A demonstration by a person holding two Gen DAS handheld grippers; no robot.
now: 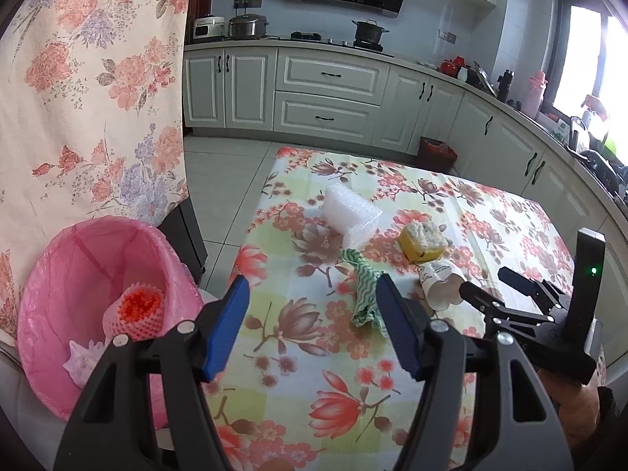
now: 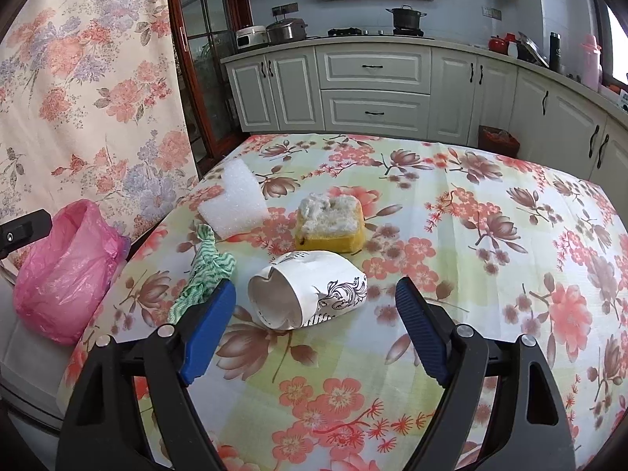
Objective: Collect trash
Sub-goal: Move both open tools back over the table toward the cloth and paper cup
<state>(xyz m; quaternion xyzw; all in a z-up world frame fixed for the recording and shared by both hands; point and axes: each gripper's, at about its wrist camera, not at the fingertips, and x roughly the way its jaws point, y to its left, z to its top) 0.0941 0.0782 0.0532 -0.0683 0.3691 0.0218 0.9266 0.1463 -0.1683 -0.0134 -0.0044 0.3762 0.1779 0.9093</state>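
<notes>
The pink bin (image 1: 78, 294) beside the table (image 2: 471, 235) already has some trash in it. Four bits wait on the table near the bin: a paper cup (image 2: 310, 290), green cloth (image 2: 204, 271), sponge (image 2: 329, 223) and foam (image 2: 235, 200). The left gripper (image 1: 310, 314) and right gripper (image 2: 316, 316) both gape apart, empty, the cup just ahead of the right one.

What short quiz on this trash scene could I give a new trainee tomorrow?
1. True or false: the cup stands upright.
2. Which item lies nearest the right tongs? A sponge B cup C foam
3. What colour is the bin liner?

Key: 1 false, it lies crushed on its side. 2 B. 3 pink.
</notes>
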